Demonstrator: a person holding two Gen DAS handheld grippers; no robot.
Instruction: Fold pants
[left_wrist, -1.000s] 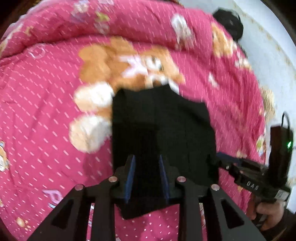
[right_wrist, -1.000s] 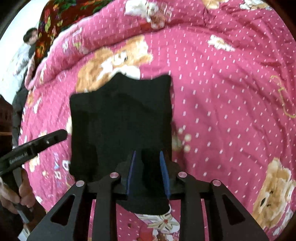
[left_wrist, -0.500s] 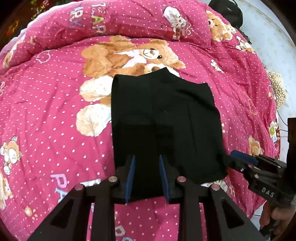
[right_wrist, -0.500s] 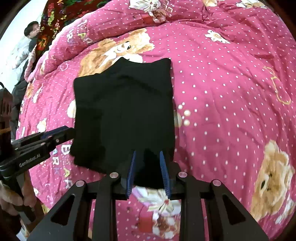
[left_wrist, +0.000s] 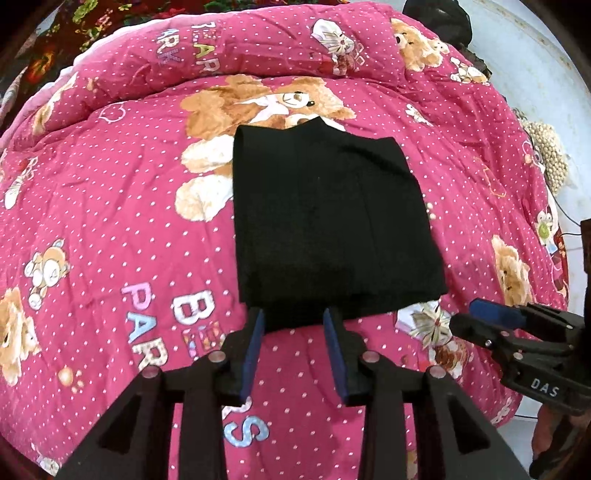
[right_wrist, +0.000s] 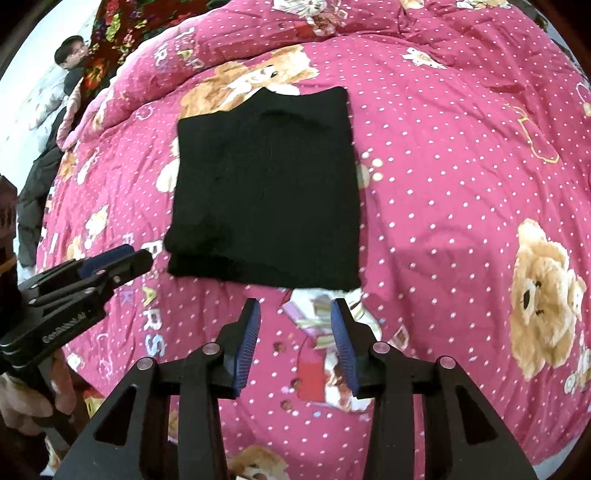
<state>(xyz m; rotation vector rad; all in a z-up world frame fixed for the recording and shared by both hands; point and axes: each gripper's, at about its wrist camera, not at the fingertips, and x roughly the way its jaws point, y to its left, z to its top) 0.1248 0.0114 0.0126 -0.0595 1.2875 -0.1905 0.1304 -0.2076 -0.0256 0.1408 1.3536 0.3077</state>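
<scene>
A: The left tool (left_wrist: 295, 314) hangs above the bed with its blue pads apart; the jaws have just been opening, and only the near hem of the black pants (left_wrist: 328, 225) shows past the tips, with no pad pressing on cloth.

B: And the right tool (right_wrist: 293, 306)?

A: Same story. Its jaws have just been opening too, they stand parted, and only quilt shows between them. The pants edge lies just beyond the tips.

B: Where do the pants sit?

A: Folded into a flat dark rectangle in the middle of the pink dotted quilt (left_wrist: 110, 221), partly over a printed teddy bear (left_wrist: 258, 107). In the right wrist view the rectangle (right_wrist: 269, 188) has a slightly uneven near-left corner.

B: Can each tool see the other?

A: Yes. The right one enters the left wrist view from the lower right, near the pants' corner but apart from it. The left one enters the right wrist view from the left, a hand (right_wrist: 22, 402) gripping its handle.

B: Anything else?

A: A person (right_wrist: 70, 62) beyond the bed's far left edge.
</scene>
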